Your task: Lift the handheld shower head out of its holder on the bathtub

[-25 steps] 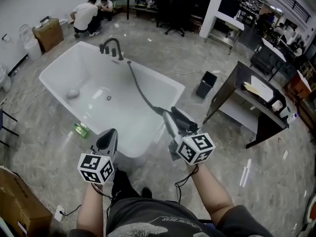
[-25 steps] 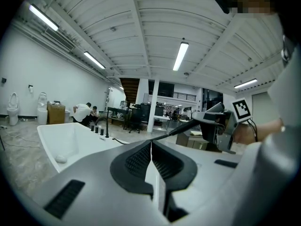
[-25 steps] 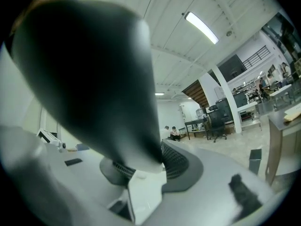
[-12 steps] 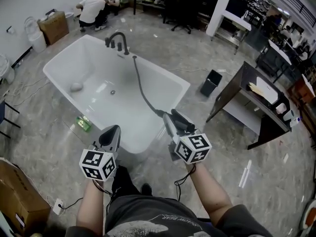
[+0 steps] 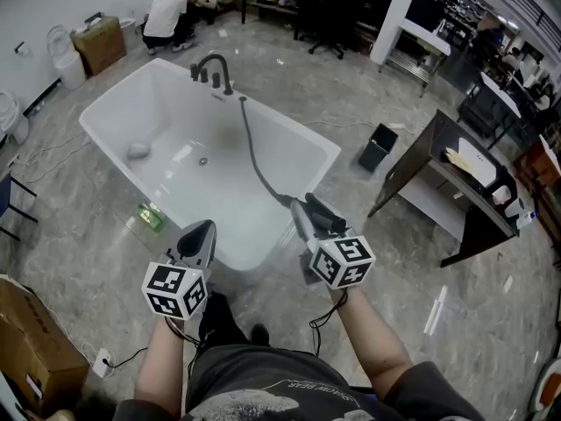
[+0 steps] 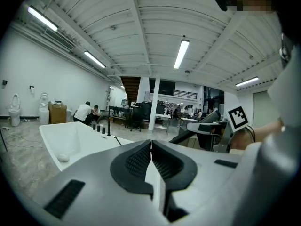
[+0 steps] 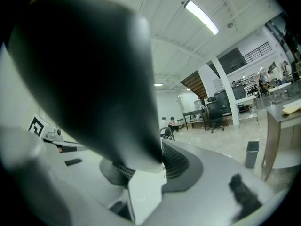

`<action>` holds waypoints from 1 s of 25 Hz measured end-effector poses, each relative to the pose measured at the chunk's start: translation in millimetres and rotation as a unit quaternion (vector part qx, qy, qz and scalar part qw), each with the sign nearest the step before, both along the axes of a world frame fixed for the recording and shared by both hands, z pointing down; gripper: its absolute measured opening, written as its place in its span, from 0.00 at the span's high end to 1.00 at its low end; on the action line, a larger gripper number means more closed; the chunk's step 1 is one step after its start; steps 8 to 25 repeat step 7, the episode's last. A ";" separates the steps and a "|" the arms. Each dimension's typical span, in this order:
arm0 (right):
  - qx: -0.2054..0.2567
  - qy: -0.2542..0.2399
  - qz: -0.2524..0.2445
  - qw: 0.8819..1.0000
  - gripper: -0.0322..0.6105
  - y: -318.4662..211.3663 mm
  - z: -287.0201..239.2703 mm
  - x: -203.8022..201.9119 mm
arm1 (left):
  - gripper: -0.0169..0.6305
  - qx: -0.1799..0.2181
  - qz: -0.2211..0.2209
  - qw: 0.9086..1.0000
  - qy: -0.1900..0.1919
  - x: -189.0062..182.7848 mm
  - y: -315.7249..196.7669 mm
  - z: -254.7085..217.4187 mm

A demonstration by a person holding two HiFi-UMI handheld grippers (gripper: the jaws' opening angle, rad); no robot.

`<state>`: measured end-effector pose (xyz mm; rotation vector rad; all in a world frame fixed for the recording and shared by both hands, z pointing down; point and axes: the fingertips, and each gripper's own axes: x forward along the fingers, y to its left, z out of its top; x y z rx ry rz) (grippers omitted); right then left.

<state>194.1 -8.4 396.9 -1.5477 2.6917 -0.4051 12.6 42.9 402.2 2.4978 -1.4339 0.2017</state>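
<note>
The white bathtub (image 5: 326, 153) stands ahead of me, with a black faucet (image 5: 213, 67) on its far rim. A dark hose (image 5: 254, 160) runs from that rim across the tub to the black handheld shower head (image 5: 325, 217). My right gripper (image 5: 307, 222) is shut on the shower head, held over the tub's near right corner. In the right gripper view the shower head (image 7: 89, 74) fills the space between the pads of the right gripper (image 7: 157, 160). My left gripper (image 5: 196, 239) hangs before the tub's near end, shut and empty; the left gripper (image 6: 151, 147) shows its pads together.
Two people crouch at the far wall (image 5: 182, 9) beside a cardboard box (image 5: 98, 42). A black bin (image 5: 379, 147) and a dark desk (image 5: 456, 182) stand right of the tub. A green item (image 5: 147, 217) lies on the floor at the tub's left. Another box (image 5: 26, 358) sits near left.
My right gripper has sunk slightly with the shower head still in it. The left gripper has stayed put. The head view has shifted a little toward the tub.
</note>
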 end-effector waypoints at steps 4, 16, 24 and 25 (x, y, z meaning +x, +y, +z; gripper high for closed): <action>0.003 0.002 -0.002 1.000 0.74 0.2 -0.1 -4.3 | 0.95 0.001 0.000 1.000 -0.002 -2.8 -1.5 -0.3; 0.005 0.003 -0.003 1.000 0.74 -1.4 -0.7 -6.9 | 0.95 0.004 0.002 1.000 -0.003 -3.3 -4.9 -1.8; 0.005 0.003 -0.003 1.000 0.74 -1.4 -0.7 -6.9 | 0.95 0.004 0.002 1.000 -0.003 -3.3 -4.9 -1.8; 0.005 0.003 -0.003 1.000 0.74 -1.4 -0.7 -6.9 | 0.95 0.004 0.002 1.000 -0.003 -3.3 -4.9 -1.8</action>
